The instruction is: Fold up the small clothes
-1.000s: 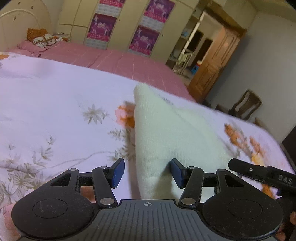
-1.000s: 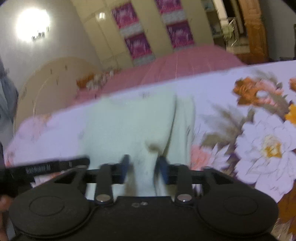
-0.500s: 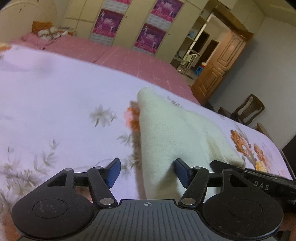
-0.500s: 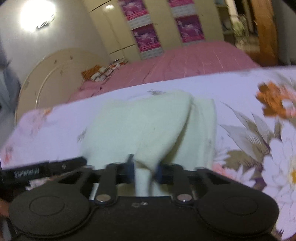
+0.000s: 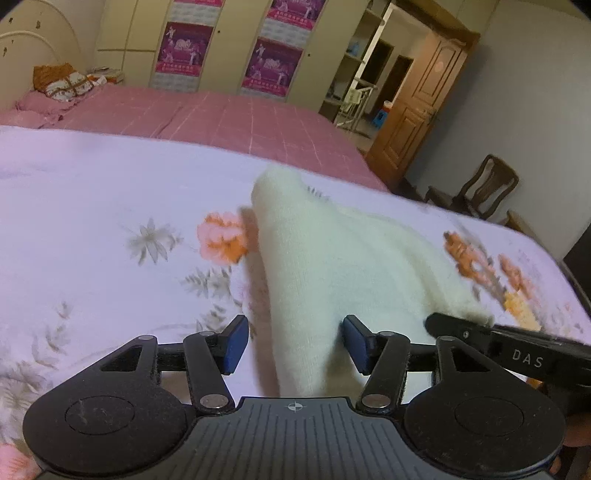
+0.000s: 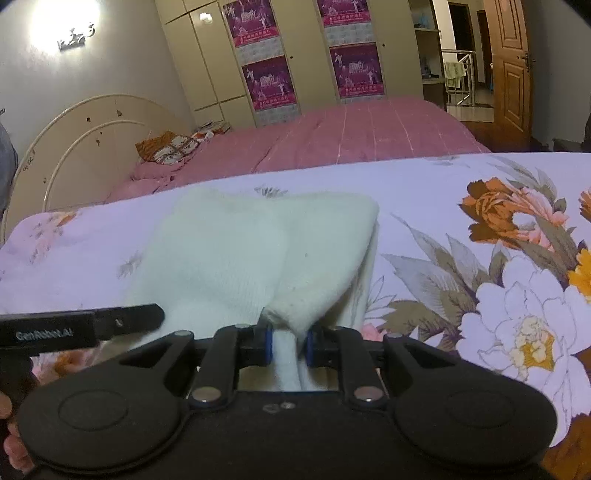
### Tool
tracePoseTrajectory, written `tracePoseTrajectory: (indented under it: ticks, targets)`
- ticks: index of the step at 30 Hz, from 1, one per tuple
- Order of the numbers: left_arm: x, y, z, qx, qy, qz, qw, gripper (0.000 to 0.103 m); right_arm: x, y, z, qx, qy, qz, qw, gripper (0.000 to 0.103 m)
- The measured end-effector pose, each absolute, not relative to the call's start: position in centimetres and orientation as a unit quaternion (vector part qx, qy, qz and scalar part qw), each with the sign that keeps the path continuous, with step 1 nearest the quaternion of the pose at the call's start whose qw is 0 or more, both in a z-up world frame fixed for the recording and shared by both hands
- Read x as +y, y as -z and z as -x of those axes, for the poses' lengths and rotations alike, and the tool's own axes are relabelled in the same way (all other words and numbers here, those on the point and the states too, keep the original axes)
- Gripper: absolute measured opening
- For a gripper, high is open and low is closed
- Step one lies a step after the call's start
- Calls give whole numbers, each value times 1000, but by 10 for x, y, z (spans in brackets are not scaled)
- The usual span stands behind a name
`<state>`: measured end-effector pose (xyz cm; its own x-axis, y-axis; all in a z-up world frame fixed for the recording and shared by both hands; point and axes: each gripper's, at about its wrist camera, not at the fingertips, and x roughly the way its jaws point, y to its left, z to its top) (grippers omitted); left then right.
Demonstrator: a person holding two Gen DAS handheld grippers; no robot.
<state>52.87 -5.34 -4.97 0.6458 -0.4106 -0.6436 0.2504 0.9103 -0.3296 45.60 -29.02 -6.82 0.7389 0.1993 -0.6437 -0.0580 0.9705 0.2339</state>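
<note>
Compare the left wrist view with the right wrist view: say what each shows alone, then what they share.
Left wrist only: the left gripper, jaws apart, and a wooden chair. Right wrist only: the right gripper with cloth between its pads, jaws opening slightly, and a wall lamp. Both: the pale knit garment, floral sheet, pink bed, purple posters.
</note>
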Motion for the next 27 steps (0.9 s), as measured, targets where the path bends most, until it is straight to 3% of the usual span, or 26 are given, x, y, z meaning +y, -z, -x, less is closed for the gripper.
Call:
tracePoseTrajectory:
  ticks: [4,7,8,10,16,19,24,27]
  targets:
    - [-33,45,-536,359,184,143,904,57,-315,59,-449,327,-59,-161,929,46]
    - [-32,57,-547,375,179,149,897,57,-333,61,-460,337,-62,-213,915,40]
    - [-34,62,-551,383,179,146,894,57,-328,61,-469,340,-64,-212,914,21]
    - [-39,69,-553,388,185,145,891,58,-318,60,-476,340,-53,-162,925,8]
    - [-43,63,-551,393,191,138,889,59,-319,68,-481,365,-26,-118,923,9]
    - [-31,56,-526,380,206,140,891,59,-321,53,-461,353,-38,-130,926,25]
    - [-29,75,-476,404,218,109,882,59,-319,56,-407,371,-79,-139,915,26]
    - [-33,79,-451,387,213,71,894,59,-305,78,-385,402,-69,-107,906,16]
